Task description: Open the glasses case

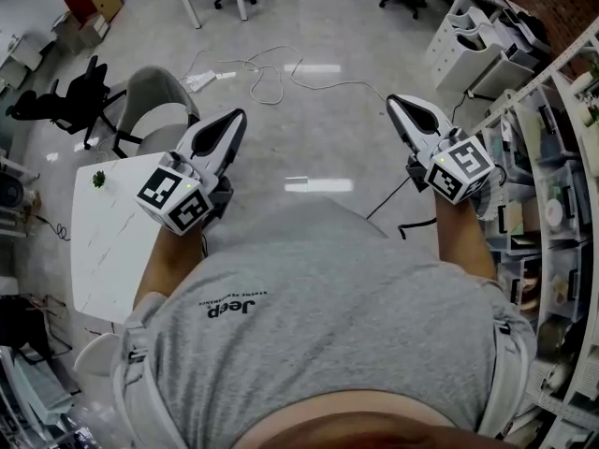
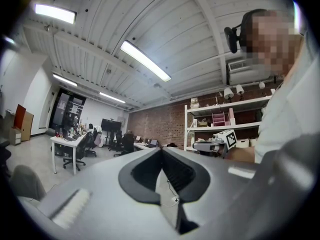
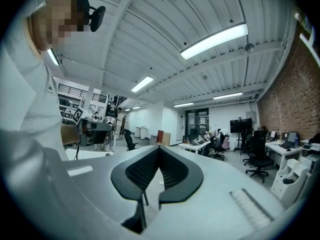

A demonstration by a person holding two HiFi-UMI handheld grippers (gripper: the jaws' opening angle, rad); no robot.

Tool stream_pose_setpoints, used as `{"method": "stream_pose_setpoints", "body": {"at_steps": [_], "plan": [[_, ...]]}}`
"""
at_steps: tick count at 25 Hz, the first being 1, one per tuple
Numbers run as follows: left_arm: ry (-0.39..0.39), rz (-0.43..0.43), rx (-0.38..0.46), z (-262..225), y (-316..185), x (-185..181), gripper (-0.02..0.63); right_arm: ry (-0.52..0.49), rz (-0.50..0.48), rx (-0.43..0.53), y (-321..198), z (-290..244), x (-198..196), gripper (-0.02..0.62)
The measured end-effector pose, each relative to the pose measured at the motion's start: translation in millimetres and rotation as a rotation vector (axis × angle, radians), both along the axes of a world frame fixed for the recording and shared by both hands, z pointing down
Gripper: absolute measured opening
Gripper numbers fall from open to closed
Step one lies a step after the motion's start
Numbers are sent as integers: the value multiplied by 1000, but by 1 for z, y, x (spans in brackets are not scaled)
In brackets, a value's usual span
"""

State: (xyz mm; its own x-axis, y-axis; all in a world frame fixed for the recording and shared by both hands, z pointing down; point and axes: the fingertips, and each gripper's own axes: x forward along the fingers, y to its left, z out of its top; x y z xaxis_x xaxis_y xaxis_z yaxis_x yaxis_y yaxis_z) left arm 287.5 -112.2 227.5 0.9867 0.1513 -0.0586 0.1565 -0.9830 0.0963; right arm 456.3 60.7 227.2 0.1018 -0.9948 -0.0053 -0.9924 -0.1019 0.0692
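The person is standing in an open office and holding both tools out level in front of the chest, pointing across the room and not at anything to be handled. The left tongs (image 1: 237, 118) are sitting clenched, the two dark pads meeting at their tips with nothing caught between them, as the left gripper view is showing plainly. The right tongs (image 1: 400, 102) are likewise pressed together and empty, their ribbed pads touching at the front. No glasses case is showing in any of the three views, so where it is lying cannot be told from here. A white worktop (image 1: 110, 241) is standing at the person's left side, just beside the left forearm. Its only visible load is a small dark green thing (image 1: 98, 180) near its far corner, too small to make out, and it is not looking like a case. A grey chair (image 1: 154, 99) is waiting beyond that far edge, loose cables (image 1: 271, 78) are trailing over the floor ahead, and crowded shelves (image 1: 552, 204) are running along the person's right. Judging by all this, the task is not yet under way: the case is waiting to be found, approached, steadied with one pair of tongs and opened with the other.
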Motion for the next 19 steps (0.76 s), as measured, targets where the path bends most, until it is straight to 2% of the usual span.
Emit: {"method": "stream_pose_setpoints", "body": {"at_steps": [19], "plan": [[12,-19,-21,8,-6,-5,23,8,-25,-8,-8,5,-7,3]]}}
